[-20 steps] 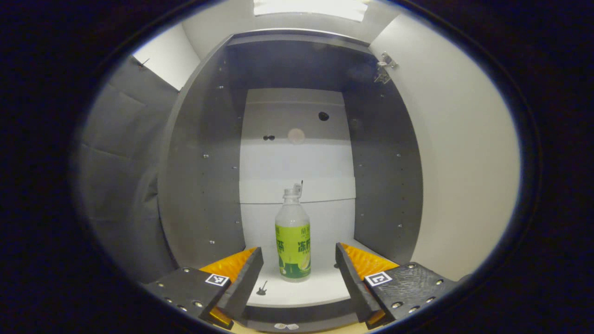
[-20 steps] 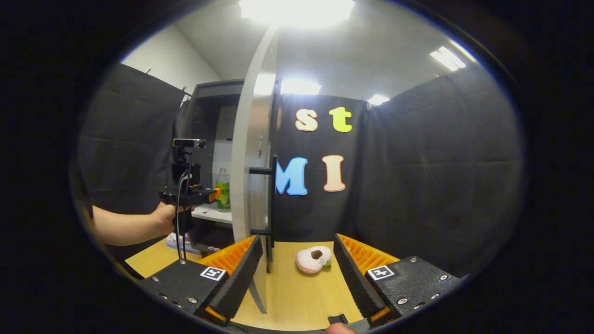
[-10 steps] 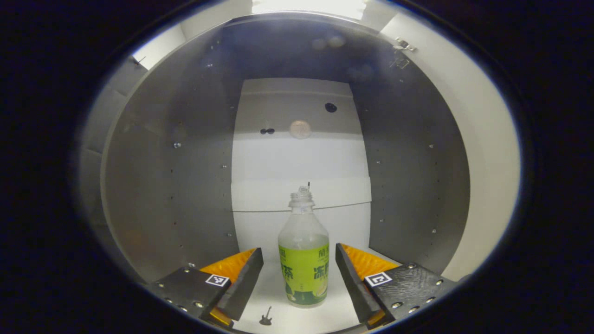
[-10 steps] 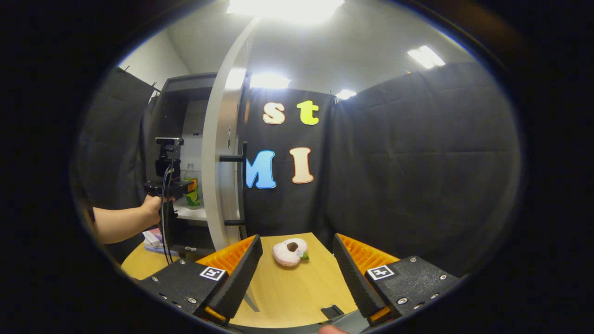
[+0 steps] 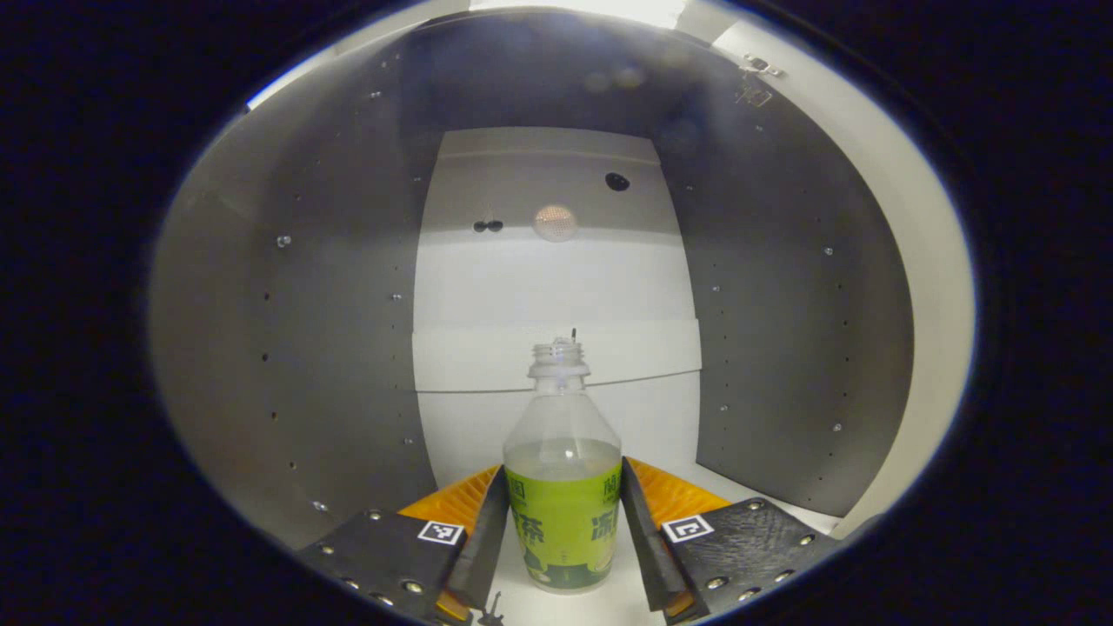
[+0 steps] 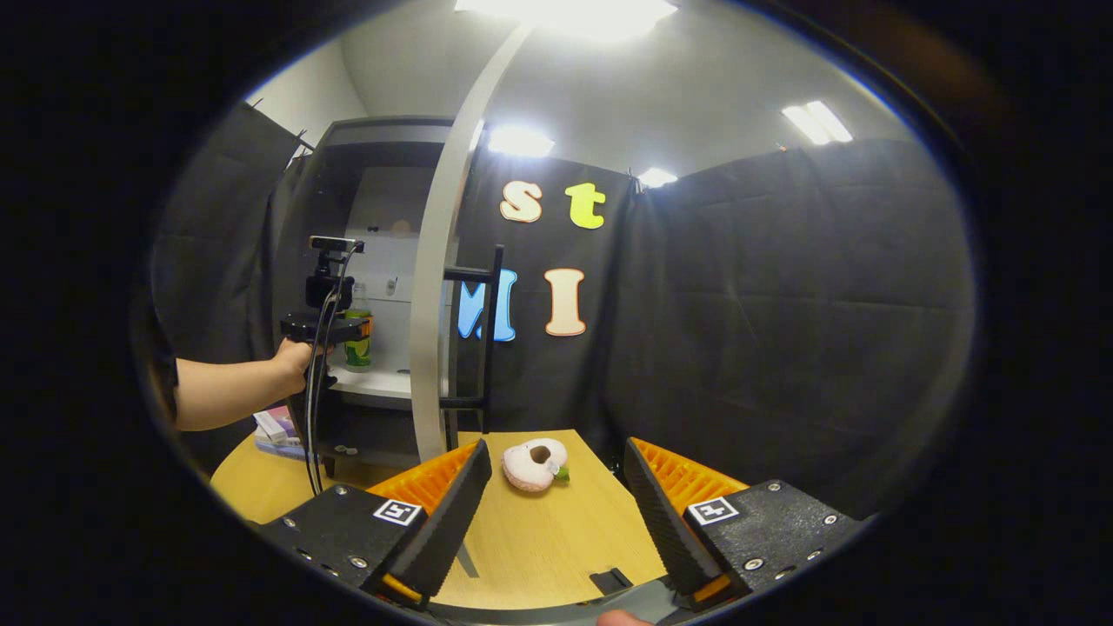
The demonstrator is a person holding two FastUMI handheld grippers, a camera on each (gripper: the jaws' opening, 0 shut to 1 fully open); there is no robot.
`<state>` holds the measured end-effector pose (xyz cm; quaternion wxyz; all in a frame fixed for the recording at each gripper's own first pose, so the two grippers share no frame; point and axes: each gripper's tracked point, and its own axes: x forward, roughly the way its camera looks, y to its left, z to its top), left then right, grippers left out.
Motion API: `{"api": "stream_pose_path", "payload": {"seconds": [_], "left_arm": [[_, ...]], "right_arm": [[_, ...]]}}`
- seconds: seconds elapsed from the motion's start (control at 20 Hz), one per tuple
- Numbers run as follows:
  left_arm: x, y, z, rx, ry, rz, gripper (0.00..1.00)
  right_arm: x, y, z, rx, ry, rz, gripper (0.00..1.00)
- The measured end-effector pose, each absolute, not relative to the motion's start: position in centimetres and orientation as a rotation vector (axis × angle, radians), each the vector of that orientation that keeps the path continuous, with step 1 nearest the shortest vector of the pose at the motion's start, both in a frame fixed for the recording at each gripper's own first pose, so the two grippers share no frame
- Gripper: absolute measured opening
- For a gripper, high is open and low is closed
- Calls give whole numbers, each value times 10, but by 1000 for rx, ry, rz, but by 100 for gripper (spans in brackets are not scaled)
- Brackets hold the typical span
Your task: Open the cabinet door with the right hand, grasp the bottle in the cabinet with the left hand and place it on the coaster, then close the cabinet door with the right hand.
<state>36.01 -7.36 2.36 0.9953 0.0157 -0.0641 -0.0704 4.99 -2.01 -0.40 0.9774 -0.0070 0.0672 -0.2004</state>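
Green label: the bottle [image 5: 563,487] is standing upright on the white shelf [image 5: 609,600] inside the cabinet [image 5: 287,348], part-filled with pale liquid, its neck showing no cap.
Left gripper [image 5: 563,543]: its two fingers are now flanking the label on either side and appear to be touching it; a second ago they were spread wide with the bottle well ahead, so the hand has been pushing in and the jaws have been narrowing.
Grip: contact looks made, though whether both fingers are pressing firmly I cannot tell.
Right gripper [image 6: 556,513]: jaws are apart and holding nothing, hovering over the wooden table [image 6: 539,539] clear of the door.
Cabinet door [image 6: 439,287]: it is standing swung open, edge-on in the right gripper view, its dark handle [image 6: 487,339] free.
Coaster: the pale round pad [image 6: 532,462] on the table is probably it, lying near the door's foot.
Meaning: the opening step looks done and the grasp is closing; lifting out and carrying to the coaster is likely next.
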Motion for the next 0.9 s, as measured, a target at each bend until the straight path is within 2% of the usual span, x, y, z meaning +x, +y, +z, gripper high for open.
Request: {"api": "stream_pose_path", "payload": {"seconds": [0.35,0.55,0.9], "left_arm": [[302,-49,40,-27,-159,-139,67],[224,-30,48,-26,-198,-110,67],[87,24,33,38,-236,85,69]], "right_arm": [[48,-28,-13,-4,141,-399,95],[58,-36,-21,15,151,-354,95],[70,-24,-45,18,210,-107,95]]}}
